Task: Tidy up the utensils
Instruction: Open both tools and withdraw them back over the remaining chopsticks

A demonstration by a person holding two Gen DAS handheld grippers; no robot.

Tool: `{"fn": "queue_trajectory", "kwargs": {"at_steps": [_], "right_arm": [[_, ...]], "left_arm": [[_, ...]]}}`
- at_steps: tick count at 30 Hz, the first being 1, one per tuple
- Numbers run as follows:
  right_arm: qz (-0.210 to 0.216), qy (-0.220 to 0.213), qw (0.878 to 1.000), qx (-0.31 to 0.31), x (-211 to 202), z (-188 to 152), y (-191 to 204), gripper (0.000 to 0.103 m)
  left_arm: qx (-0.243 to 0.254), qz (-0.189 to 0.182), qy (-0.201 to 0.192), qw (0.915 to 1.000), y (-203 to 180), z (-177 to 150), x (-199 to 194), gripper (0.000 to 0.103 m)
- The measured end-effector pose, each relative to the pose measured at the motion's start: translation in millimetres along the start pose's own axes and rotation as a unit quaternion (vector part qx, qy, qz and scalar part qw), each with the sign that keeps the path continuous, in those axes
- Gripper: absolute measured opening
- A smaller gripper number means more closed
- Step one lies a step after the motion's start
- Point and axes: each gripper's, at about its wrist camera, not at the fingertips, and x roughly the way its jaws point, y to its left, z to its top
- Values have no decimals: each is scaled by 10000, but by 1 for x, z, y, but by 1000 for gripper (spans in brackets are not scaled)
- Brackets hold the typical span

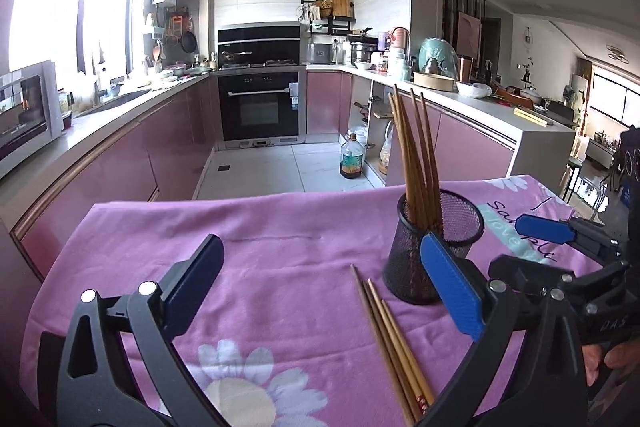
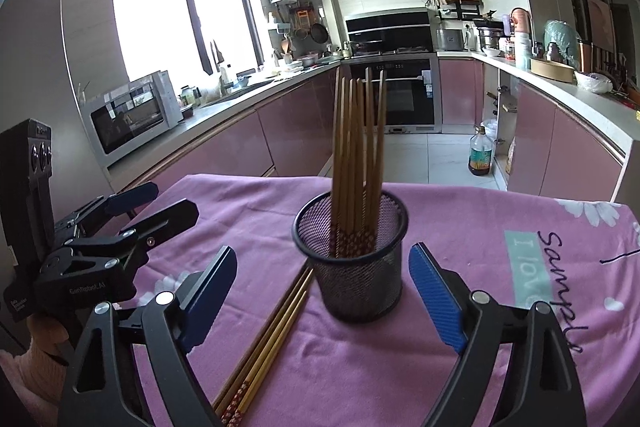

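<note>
Both grippers are hanging wide open with nothing between the pads; left gripper (image 1: pixel 324 291) is sitting over the loose chopsticks (image 1: pixel 390 343) lying flat on the pink cloth (image 1: pixel 280 247), right gripper (image 2: pixel 324 291) is framing the mesh cup (image 2: pixel 352 259); standing chopsticks (image 2: pixel 358 155) are leaning inside it already; guessing the loose bunch is going in next, since it's lying right beside the cup.

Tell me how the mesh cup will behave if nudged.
The mesh cup looks light, so it would probably slide on the pink cloth. The tall chopsticks standing inside likely make it top-heavy and apt to tip.
</note>
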Motion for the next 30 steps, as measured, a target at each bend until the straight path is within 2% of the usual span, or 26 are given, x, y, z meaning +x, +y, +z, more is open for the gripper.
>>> {"fn": "queue_trajectory", "kwargs": {"at_steps": [10, 17, 20, 30], "right_arm": [[110, 375, 9992, 68, 12, -25, 11, 86], [160, 680, 9976, 43, 20, -42, 18, 85], [186, 839, 9963, 33, 24, -50, 21, 82], [85, 1338, 9908, -167, 41, -67, 33, 61]], "left_arm": [[-221, 73, 197, 9995, 14, -23, -6, 97], [-137, 7, 506, 9986, 16, -42, -1, 97], [-37, -25, 627, 9980, 11, -50, 3, 97], [-63, -46, 860, 9963, 13, -64, 10, 92]]}}
